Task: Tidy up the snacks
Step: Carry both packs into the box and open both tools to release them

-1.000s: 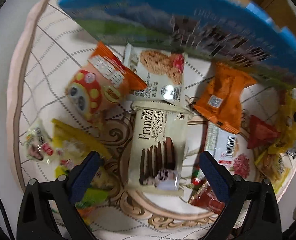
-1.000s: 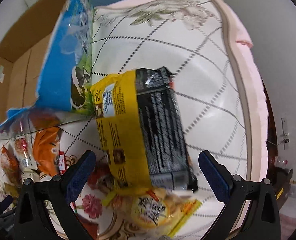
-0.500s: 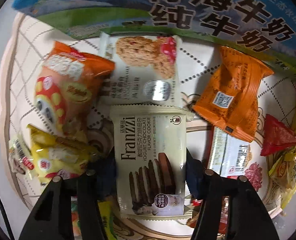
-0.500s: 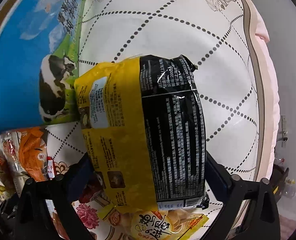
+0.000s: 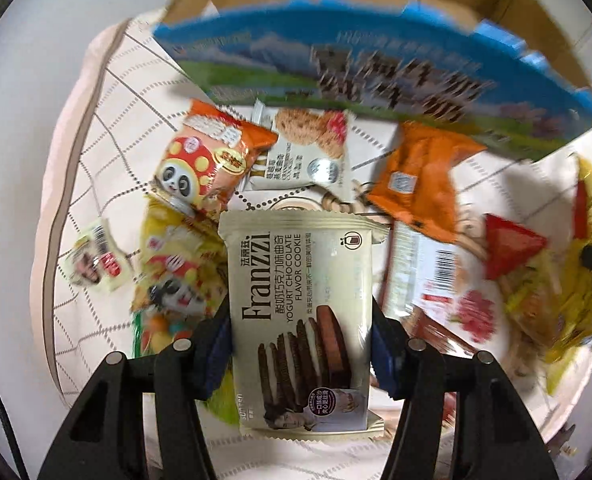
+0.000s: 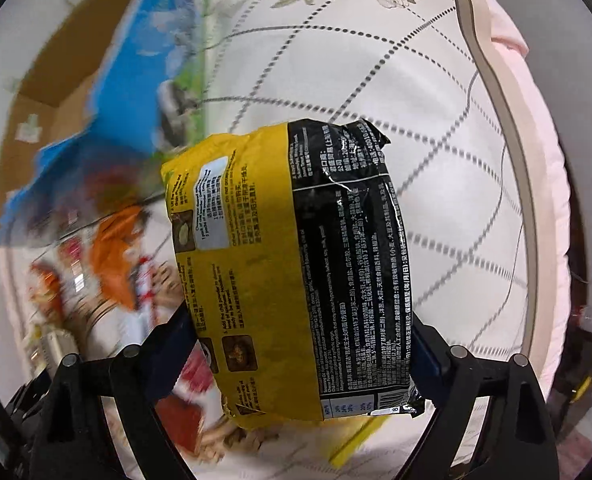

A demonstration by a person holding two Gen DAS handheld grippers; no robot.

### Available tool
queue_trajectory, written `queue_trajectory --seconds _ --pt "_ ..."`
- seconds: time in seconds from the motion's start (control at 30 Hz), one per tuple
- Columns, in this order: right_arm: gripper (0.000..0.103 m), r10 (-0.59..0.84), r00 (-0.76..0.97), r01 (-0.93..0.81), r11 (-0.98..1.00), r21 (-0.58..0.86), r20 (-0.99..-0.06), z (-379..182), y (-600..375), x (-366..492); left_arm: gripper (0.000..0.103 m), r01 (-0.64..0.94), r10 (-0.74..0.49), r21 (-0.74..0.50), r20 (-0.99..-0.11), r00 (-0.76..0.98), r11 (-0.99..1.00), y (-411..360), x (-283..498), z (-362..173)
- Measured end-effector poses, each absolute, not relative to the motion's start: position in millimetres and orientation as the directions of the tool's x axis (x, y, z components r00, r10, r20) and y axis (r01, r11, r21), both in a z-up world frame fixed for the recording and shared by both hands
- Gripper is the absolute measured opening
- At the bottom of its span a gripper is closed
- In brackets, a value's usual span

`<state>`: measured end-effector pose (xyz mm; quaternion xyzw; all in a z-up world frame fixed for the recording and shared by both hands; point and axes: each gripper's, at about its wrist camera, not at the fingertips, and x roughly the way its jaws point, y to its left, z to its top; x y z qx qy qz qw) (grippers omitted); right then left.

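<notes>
Both packs are now lifted off the bed [image 6: 436, 92]: the Franzzi cookie pack [image 5: 302, 320] is gripped by the left tongs [image 5: 302, 340], the yellow-and-black noodle pack [image 6: 292, 272] by the closing right tongs [image 6: 302, 356]. Sorting can begin.

Cream cookie packet [image 5: 302, 304] with brown biscuits; yellow-and-black noodle bag [image 6: 292, 272]; white quilt [image 6: 376, 80], grey dotted diamonds.

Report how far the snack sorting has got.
Done: nothing visibly sorted yet. In hand: the left tongs grip the Franzzi cookie pack; the right tongs are closing on the yellow-and-black noodle packet. Left: the panda snack bag, orange pouch and red triangle packet lie loose on the cloth.
</notes>
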<state>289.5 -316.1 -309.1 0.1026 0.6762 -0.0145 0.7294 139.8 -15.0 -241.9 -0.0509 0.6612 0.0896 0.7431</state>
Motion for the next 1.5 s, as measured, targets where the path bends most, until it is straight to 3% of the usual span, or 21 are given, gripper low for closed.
queue_trajectory --seconds 0.1,0.27,0.57,0.73,1.07,1.5 --pt "0.094 0.191 0.088 0.127 0.971 0.201 -0.978 -293 -309 270 0.056 -0.201 0.034 0.000 -0.986 0.166 0.980 -16 125 -205" --pt "0.094 0.311 0.109 0.070 0.945 0.320 -0.944 -247 -278 248 0.056 -0.172 -0.015 -0.062 -0.965 0.262 0.983 -30 163 -159" --pt "0.094 0.389 0.223 0.012 0.916 0.401 -0.894 -161 -233 313 0.056 -0.114 -0.093 -0.137 -0.939 0.330 0.984 -8 267 -98" --pt "0.094 0.330 0.238 0.059 0.934 0.353 -0.914 -170 -204 387 0.057 -0.100 -0.112 -0.145 -0.952 0.284 0.984 21 341 -115" --pt "0.094 0.180 0.140 0.089 0.977 0.193 -0.974 -253 -149 501 0.057 -0.083 -0.183 -0.194 -0.975 0.127 0.977 41 457 -197" --pt "0.094 0.098 0.062 0.099 0.990 0.104 -0.993 -295 -141 516 0.057 -0.052 -0.189 -0.191 -0.981 0.049 0.980 35 497 -254"
